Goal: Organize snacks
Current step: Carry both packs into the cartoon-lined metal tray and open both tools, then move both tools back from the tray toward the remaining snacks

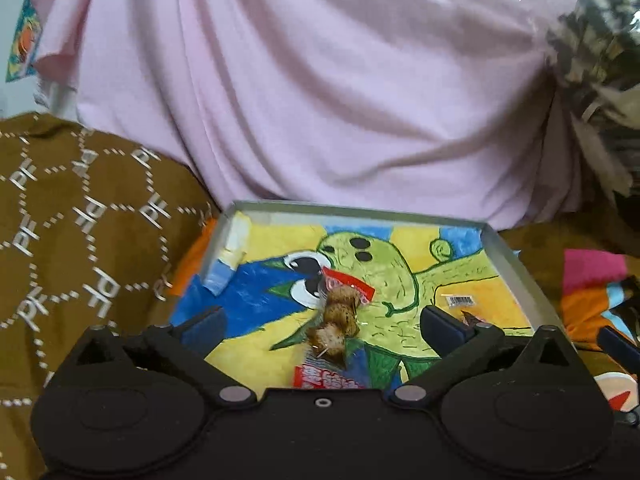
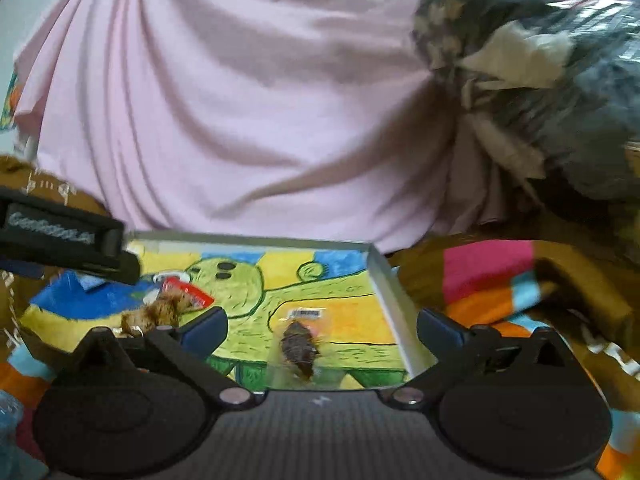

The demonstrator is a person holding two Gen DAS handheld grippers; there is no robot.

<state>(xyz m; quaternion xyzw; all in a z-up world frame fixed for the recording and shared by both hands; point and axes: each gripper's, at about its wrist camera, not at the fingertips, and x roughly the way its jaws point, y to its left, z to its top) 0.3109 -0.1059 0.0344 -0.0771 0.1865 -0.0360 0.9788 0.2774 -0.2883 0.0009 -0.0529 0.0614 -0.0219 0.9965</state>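
Both my grippers, left (image 1: 322, 326) and right (image 2: 322, 330), hang with jaws spread, gripping nothing. Below them a tray (image 1: 508, 250) with a green cartoon drawing sits on brown patterned cloth (image 1: 80, 216). One red-wrapped snack (image 1: 338, 312) lies mid-tray, a dark snack (image 2: 298, 346) toward its right. Pink fabric (image 1: 300, 80) fills the background.

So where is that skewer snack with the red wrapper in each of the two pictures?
Left wrist view: the skewer snack lies mid-tray, centred between the open left gripper.
Right wrist view: it lies left of centre, beside the right gripper's left finger.
Shared landmark: the painted tray.
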